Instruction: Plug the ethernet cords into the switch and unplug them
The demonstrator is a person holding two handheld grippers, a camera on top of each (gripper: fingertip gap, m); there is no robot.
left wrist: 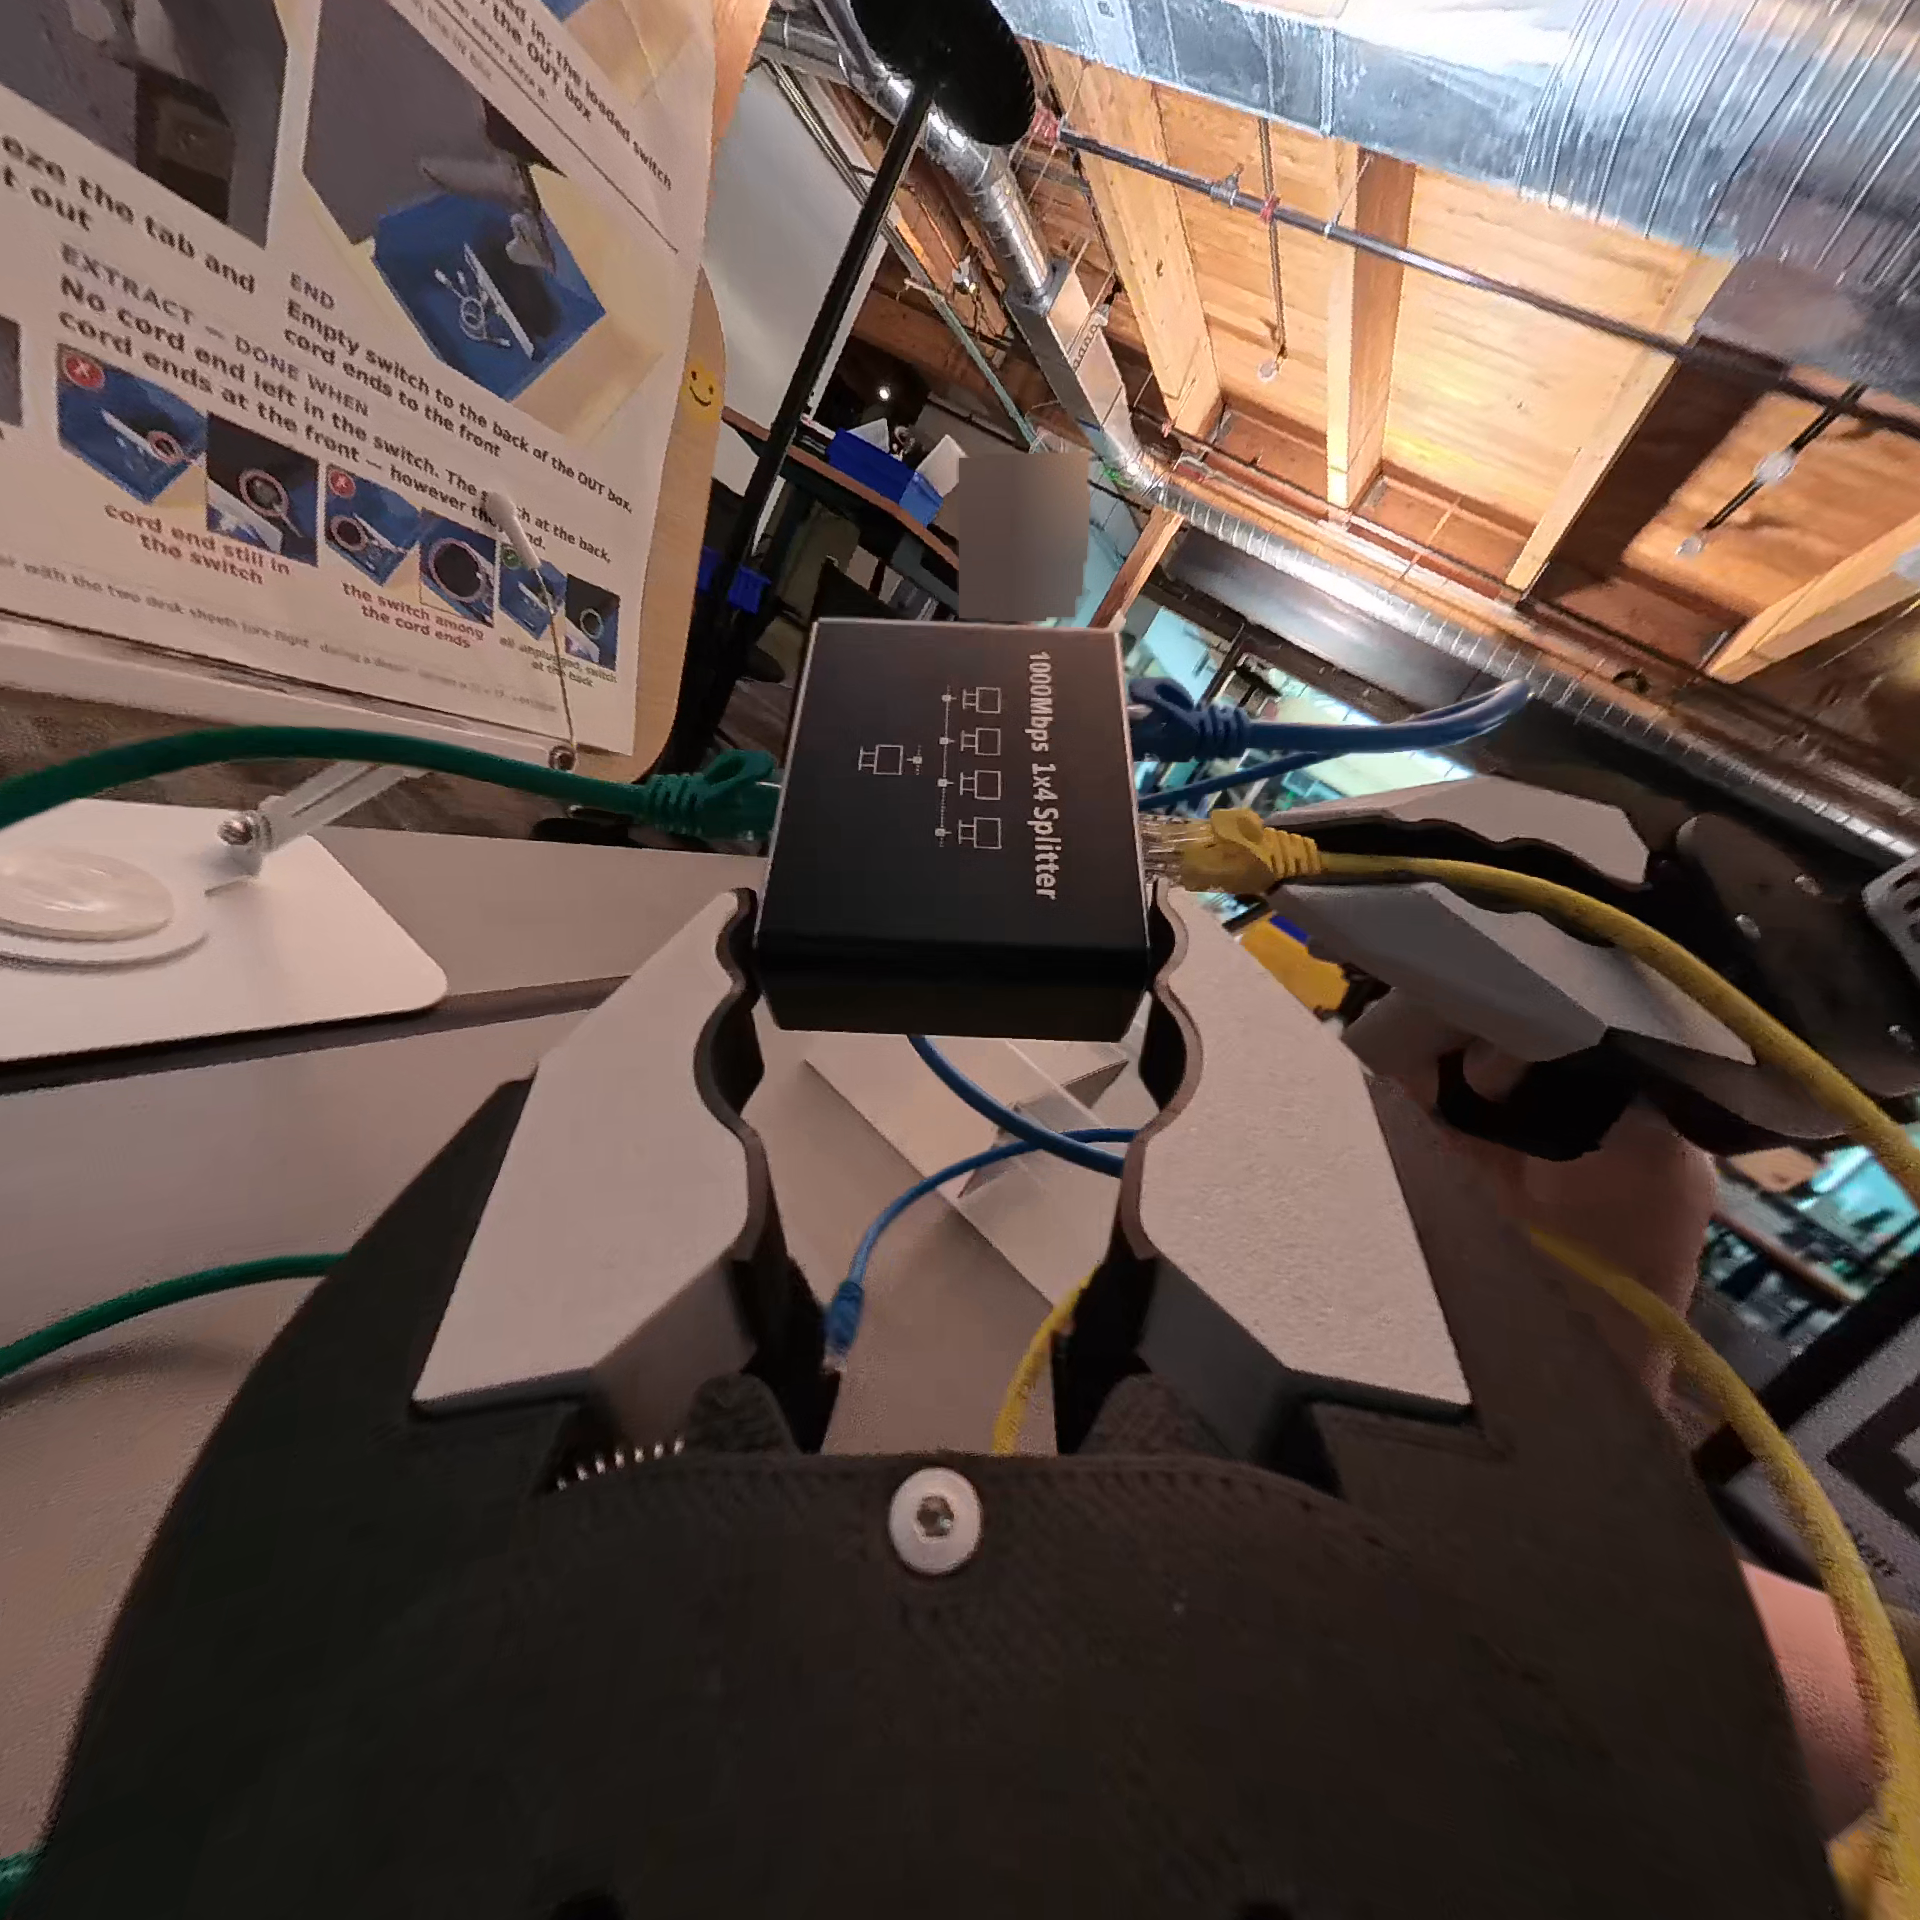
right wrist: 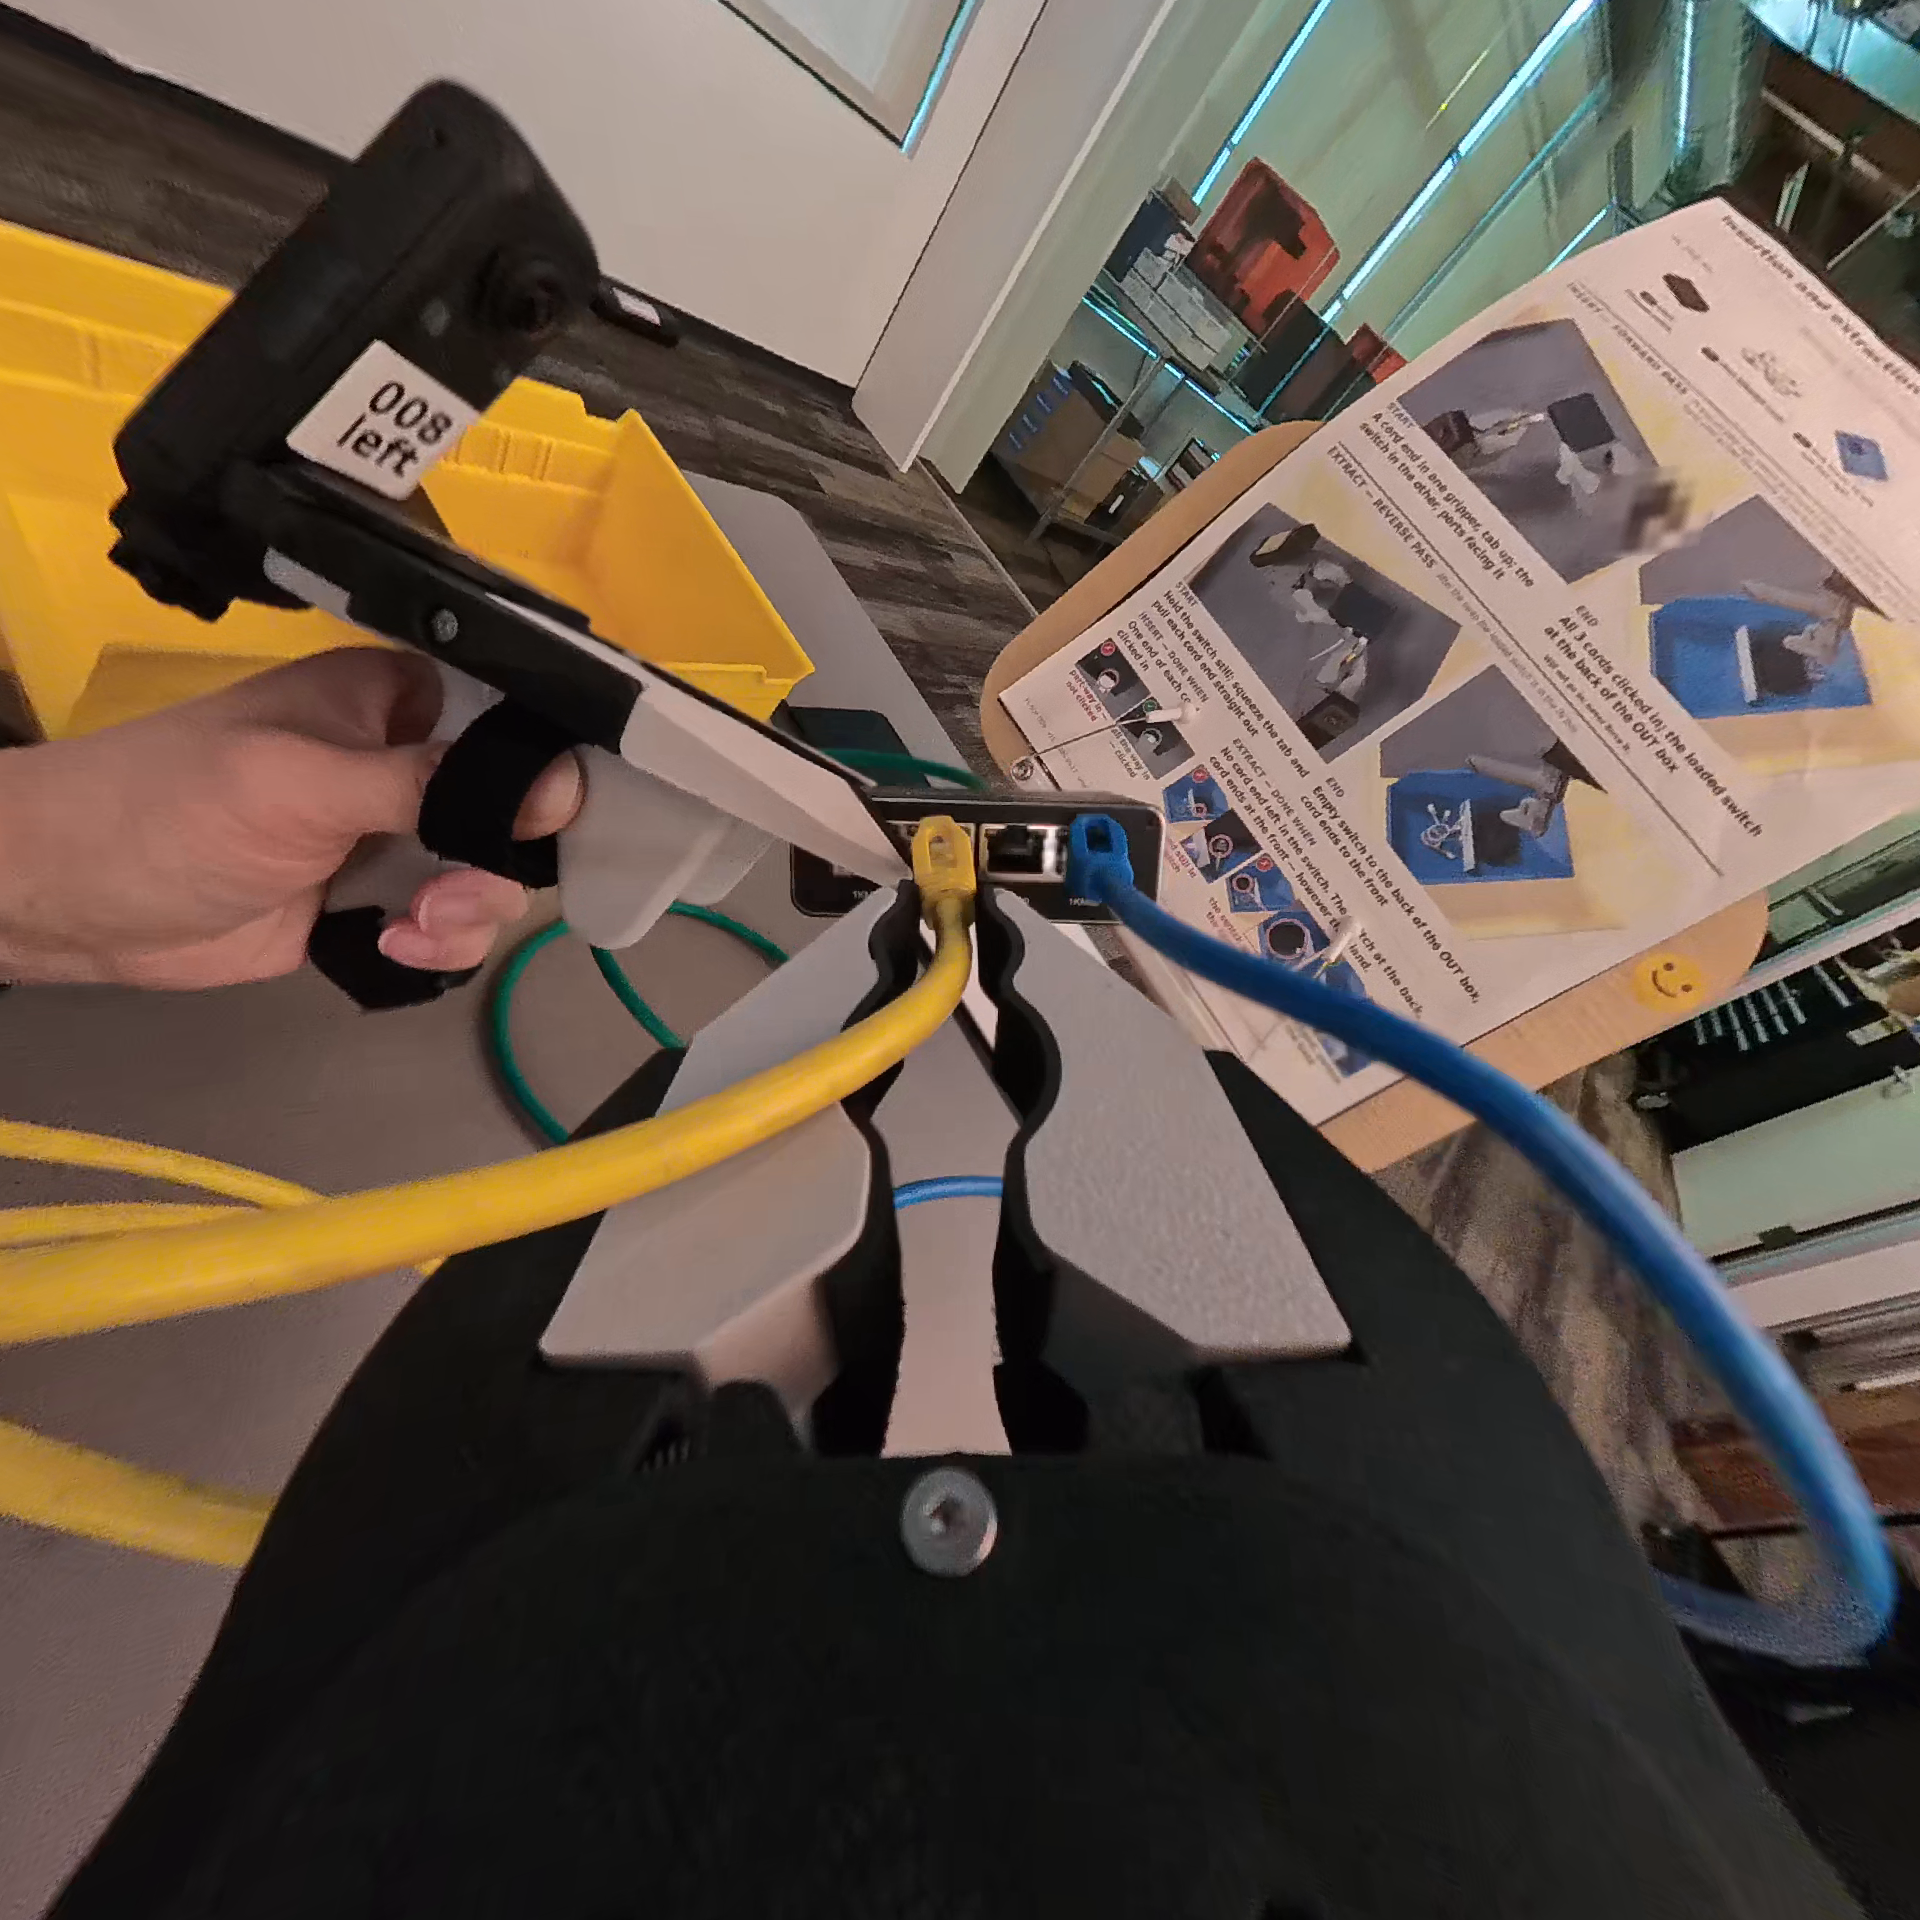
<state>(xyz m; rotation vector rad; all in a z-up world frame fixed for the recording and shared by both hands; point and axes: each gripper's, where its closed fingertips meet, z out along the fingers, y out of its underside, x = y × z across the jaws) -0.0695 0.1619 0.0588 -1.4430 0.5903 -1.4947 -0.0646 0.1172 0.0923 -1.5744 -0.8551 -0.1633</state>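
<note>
Holding the switch (left wrist: 940, 831) mid-frame, the left gripper (left wrist: 951, 971) pinches its near end while the right gripper (right wrist: 948, 914) clamps the yellow cord (right wrist: 940, 857)'s plug at its port. Best bet: keep the switch rigid, move the plug dead straight, no twisting.

Both grippers are the same build: a chunky black textured plastic body, looks 3D-printed, with two pale grey wedge-shaped fingers lined in wavy black rubber on the inside edges. The left gripper (left wrist: 951, 940) has a single silver hex-socket screw (left wrist: 935, 1520) dead centre on the body, plus a bit of coiled spring (left wrist: 613, 1460) peeking out by the left finger's base. The right gripper (right wrist: 948, 914) has the same screw (right wrist: 948, 1524). From the right wrist view, the left unit has a white pistol-style grip (right wrist: 644, 862), black fabric finger loops (right wrist: 483, 795), a white sticker (right wrist: 382, 424) and a small screw on its side.
</note>
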